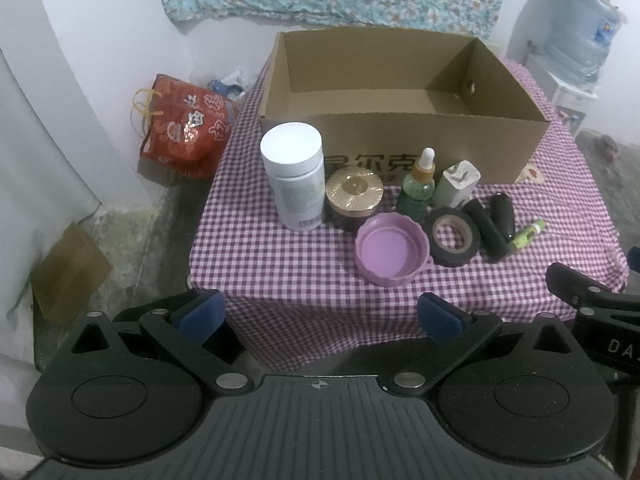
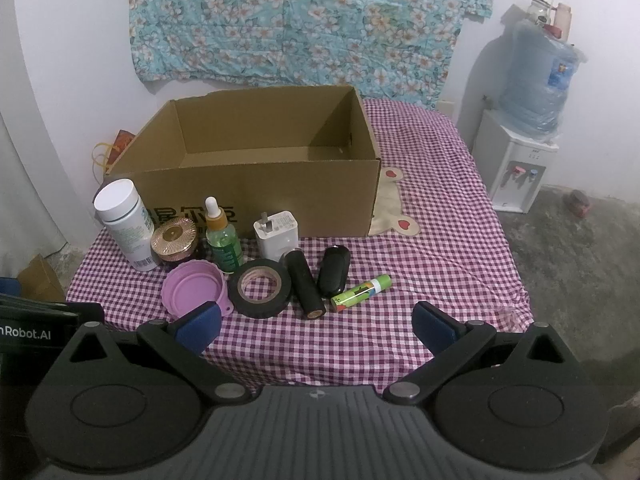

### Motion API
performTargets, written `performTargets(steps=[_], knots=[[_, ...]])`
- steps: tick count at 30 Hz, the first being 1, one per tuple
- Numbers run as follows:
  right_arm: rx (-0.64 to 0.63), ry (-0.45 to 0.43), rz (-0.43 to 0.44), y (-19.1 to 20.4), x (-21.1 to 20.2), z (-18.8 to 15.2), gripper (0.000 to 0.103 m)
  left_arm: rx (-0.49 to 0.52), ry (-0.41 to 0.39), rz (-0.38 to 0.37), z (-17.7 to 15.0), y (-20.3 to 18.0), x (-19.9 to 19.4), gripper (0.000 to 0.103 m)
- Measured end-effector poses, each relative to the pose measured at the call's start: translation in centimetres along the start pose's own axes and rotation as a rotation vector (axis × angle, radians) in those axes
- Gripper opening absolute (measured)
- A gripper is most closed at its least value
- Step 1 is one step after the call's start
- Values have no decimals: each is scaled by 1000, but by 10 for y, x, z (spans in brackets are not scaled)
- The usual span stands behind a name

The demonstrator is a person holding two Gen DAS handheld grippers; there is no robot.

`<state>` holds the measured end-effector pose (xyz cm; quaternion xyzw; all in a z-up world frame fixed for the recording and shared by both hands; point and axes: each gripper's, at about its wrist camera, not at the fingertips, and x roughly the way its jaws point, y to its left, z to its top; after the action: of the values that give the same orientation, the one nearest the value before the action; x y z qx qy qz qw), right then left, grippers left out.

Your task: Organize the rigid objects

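**Both grippers wide, row of items waiting**

My left gripper [image 1: 320, 316] hangs spread apart and empty off the table's near edge; my right gripper [image 2: 318, 320] gapes empty too. Just ahead on the purple checked tablecloth [image 2: 420, 280] lie a lilac plastic lid [image 2: 194, 286], black tape roll [image 2: 262, 292], black cylinder [image 2: 306, 284] and green tube [image 2: 360, 293]. Behind stand a white pill bottle [image 1: 294, 176] and green dropper bottle [image 1: 418, 188], before the open brown cardboard box [image 2: 260, 196].

Dim, bluish indoor light, soft shadows, fisheye-bent edges, perhaps slightly blurred
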<state>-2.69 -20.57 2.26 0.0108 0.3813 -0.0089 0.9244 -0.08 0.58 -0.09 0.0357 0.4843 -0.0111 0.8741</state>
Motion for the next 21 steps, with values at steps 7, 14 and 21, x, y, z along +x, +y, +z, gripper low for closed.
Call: performTargets(steps=[7, 14, 21], knots=[[0, -1, -1, 0, 0, 0, 103, 0, 0, 0, 0, 0, 0, 103], [-2, -1, 0, 0, 0, 1, 103, -4, 10, -1, -2, 0, 3, 103], [0, 1, -1, -1, 4, 1, 103, -6, 28, -7, -1, -1, 10, 103]])
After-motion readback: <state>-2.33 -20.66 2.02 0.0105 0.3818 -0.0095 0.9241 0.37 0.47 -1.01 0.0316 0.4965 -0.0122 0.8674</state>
